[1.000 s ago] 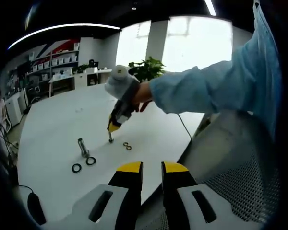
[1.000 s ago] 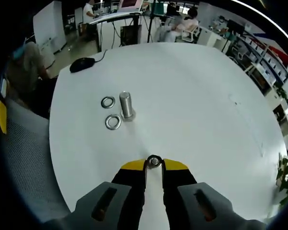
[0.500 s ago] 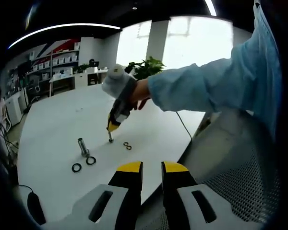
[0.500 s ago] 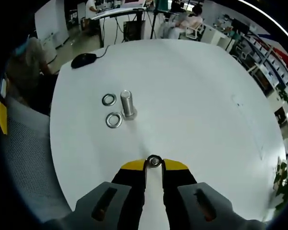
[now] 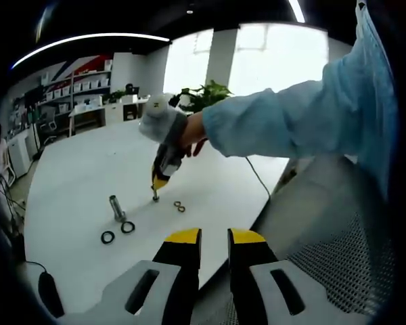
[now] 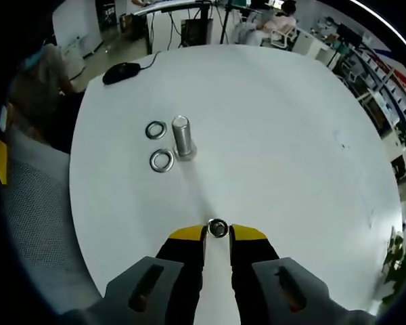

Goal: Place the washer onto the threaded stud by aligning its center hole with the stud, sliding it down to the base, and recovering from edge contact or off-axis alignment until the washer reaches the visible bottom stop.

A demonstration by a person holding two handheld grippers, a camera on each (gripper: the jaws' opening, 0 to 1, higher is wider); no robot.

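In the right gripper view my right gripper [image 6: 217,231] is shut on a small steel washer [image 6: 217,227], held above the white table [image 6: 277,156]. Ahead and to the left the threaded stud [image 6: 181,136] stands upright, with two loose washers [image 6: 155,129] [image 6: 161,160] lying beside it. In the left gripper view my left gripper [image 5: 213,237] hovers at the table's near edge, jaws nearly together with nothing between them. That view also has the right gripper [image 5: 156,192], held by a hand in a blue sleeve, to the right of the stud [image 5: 116,207].
Two more small rings [image 5: 179,206] lie on the table right of the right gripper's tip. A black mouse [image 6: 122,71] with its cable rests at the far table edge. A grey mesh chair [image 5: 325,230] stands beside the table. People sit at desks in the background.
The right gripper has risen slightly with the washer held; the stud and loose washers sit a bit higher in its view. The left gripper has stayed still.
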